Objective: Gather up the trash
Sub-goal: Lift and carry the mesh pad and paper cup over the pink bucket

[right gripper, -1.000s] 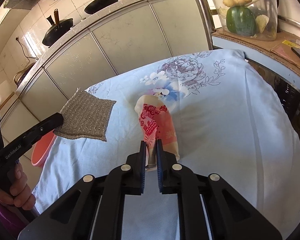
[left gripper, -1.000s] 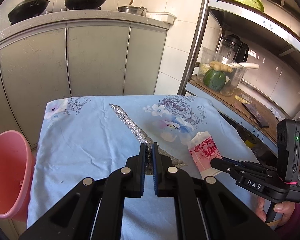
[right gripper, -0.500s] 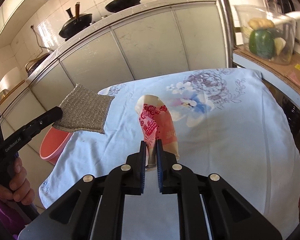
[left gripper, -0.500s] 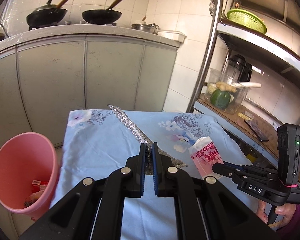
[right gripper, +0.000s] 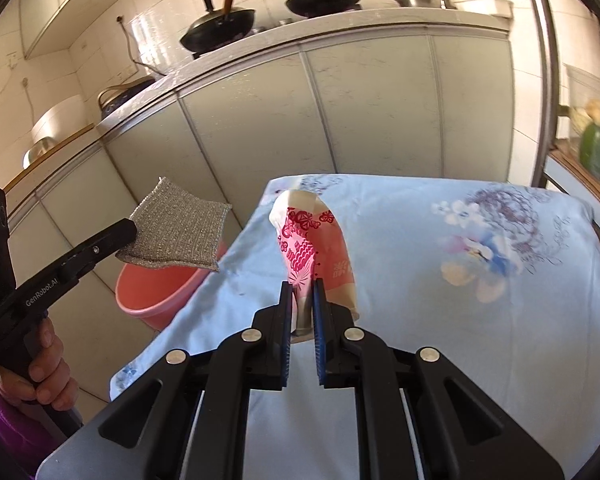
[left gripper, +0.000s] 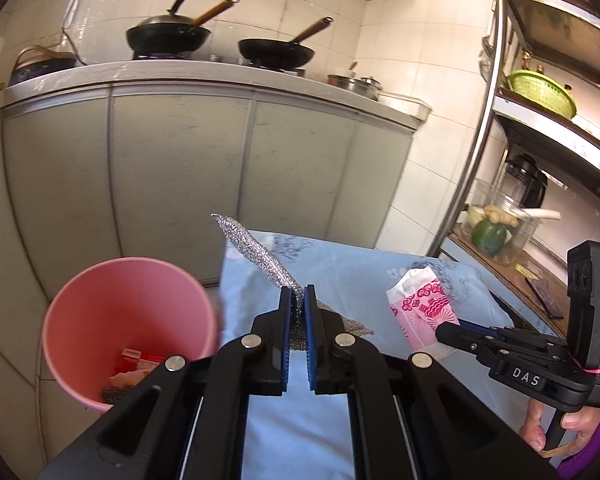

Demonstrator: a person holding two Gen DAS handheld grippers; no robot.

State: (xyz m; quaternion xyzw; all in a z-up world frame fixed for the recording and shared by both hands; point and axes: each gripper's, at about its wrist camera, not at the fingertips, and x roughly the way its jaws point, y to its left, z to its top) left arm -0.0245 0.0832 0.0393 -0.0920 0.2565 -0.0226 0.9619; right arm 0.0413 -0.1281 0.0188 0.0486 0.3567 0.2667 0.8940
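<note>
The left tool (left gripper: 299, 294) pinches a silver scouring pad (right gripper: 178, 232) by one corner beside the pink bin (left gripper: 128, 320) off the desk's left edge; the right tool (right gripper: 302, 290) clamps a pink paper packet (right gripper: 312, 240) above the desk (right gripper: 480, 320). Released short of the rim, the floppy pad could miss the bin. What already lies in the bin is hard to make out.

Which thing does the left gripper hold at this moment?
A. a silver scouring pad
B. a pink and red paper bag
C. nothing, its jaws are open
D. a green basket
A: the left gripper is shut on the silver scouring pad; the right gripper holds the paper bag.
</note>
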